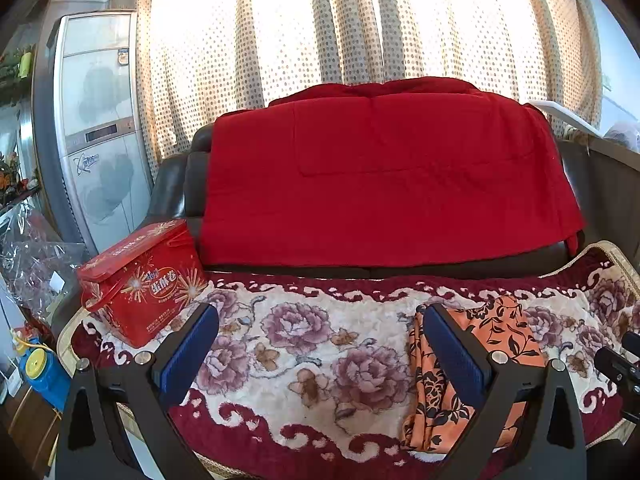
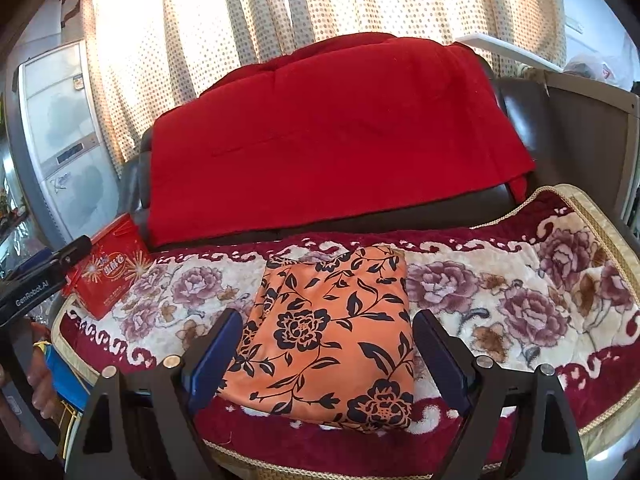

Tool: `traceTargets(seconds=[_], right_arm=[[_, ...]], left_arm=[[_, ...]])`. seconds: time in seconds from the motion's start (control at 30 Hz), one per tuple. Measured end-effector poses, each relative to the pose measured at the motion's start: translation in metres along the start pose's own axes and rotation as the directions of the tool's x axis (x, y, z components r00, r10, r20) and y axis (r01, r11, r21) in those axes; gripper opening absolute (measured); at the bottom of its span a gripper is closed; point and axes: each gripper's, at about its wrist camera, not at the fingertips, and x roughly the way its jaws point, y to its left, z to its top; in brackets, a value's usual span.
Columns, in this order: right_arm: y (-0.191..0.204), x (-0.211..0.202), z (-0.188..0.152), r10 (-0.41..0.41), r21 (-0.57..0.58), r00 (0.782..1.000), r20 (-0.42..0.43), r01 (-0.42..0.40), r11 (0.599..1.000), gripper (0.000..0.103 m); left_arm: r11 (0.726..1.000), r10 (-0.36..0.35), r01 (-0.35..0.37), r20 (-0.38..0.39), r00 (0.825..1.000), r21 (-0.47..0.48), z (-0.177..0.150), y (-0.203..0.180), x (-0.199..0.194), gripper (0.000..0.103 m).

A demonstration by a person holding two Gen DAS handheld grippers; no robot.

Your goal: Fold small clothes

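An orange garment with a black flower print (image 2: pixel 332 340) lies folded into a neat rectangle on the flowered blanket (image 2: pixel 500 292) that covers the sofa seat. My right gripper (image 2: pixel 326 344) hovers above it, open, its blue pads wide apart with nothing pressed between them. In the left wrist view the same garment (image 1: pixel 496 332) lies to the right, partly behind the right finger. My left gripper (image 1: pixel 320 340) is open over bare blanket (image 1: pixel 312 344), holding nothing. The left gripper's body (image 2: pixel 44 276) shows at the left edge of the right wrist view.
A red tin box (image 1: pixel 140 280) stands on the blanket's left end. A red cloth (image 1: pixel 380 180) drapes the dark sofa back. Behind hang dotted curtains (image 1: pixel 320 20); a tall white appliance (image 1: pixel 96 128) stands at the left. A blue toy (image 1: pixel 42 372) sits by the sofa's left edge.
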Motion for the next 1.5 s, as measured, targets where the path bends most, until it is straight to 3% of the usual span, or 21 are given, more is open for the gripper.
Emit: traceTargets(seconds=[1.0,1.5], right_arm=[[0.006,-0.014,0.004,-0.028,-0.008,0.997,0.067,0.028,1.0,0.089],[0.018,-0.011,-0.002,-0.009,-0.024,0.997,0.083,0.011,1.0,0.089]], left_arm=[[0.999,-0.051,0.052,0.033,0.998,-0.015,0.006,-0.002,-0.016,0.102],[0.999,-0.045,0.045,0.008,0.999,-0.032,0.003,0.003,-0.012,0.102]])
